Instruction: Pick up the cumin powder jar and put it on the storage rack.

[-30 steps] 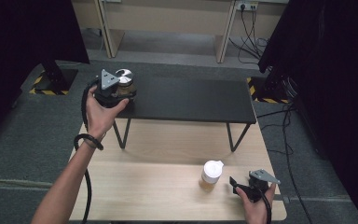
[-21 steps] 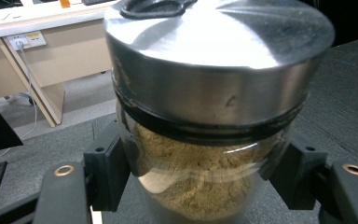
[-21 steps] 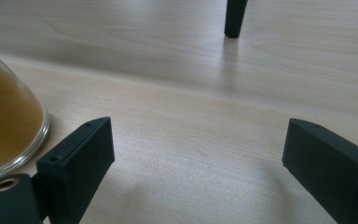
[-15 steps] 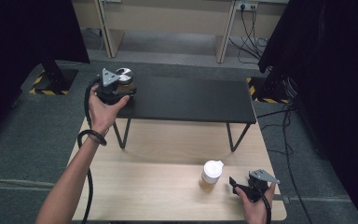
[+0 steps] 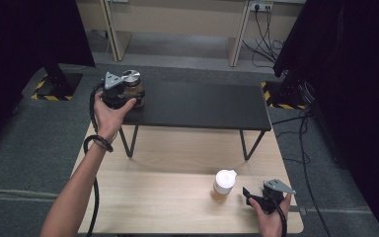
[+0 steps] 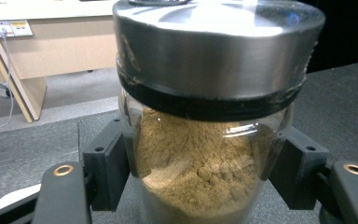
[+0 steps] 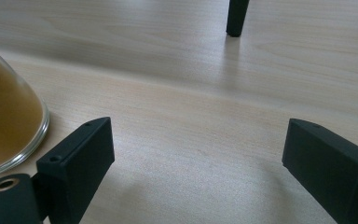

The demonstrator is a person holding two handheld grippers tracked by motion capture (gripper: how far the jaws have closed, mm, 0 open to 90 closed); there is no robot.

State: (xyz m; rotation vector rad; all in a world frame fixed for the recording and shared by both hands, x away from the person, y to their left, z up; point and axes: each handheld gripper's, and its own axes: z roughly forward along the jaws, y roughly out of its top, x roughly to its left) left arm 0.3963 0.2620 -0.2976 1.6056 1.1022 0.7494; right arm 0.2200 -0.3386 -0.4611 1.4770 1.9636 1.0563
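Observation:
A glass jar (image 5: 132, 79) with a metal lid, part full of brown powder, is at the left end of the black shelf (image 5: 202, 106). My left gripper (image 5: 128, 97) is shut on it. In the left gripper view both pads (image 6: 107, 168) press on the sides of the jar (image 6: 205, 182) below the lid. The jar's base is hidden, so I cannot tell whether it rests on the shelf. My right gripper (image 5: 250, 197) lies open at the front right of the wooden table (image 5: 168, 202), just right of a white-capped jar (image 5: 223, 185) of amber contents. Nothing is between its jaws (image 7: 200, 163).
The black shelf stands on thin legs (image 5: 249, 145) on the wooden table. One leg's foot (image 7: 237, 21) shows ahead of the right gripper, and the white-capped jar's glass base (image 7: 4, 126) is at its left. Grey carpet, desks and cables lie beyond.
The left hand has shifted the jar slightly farther away and lower at the shelf's left end. The right gripper has not moved.

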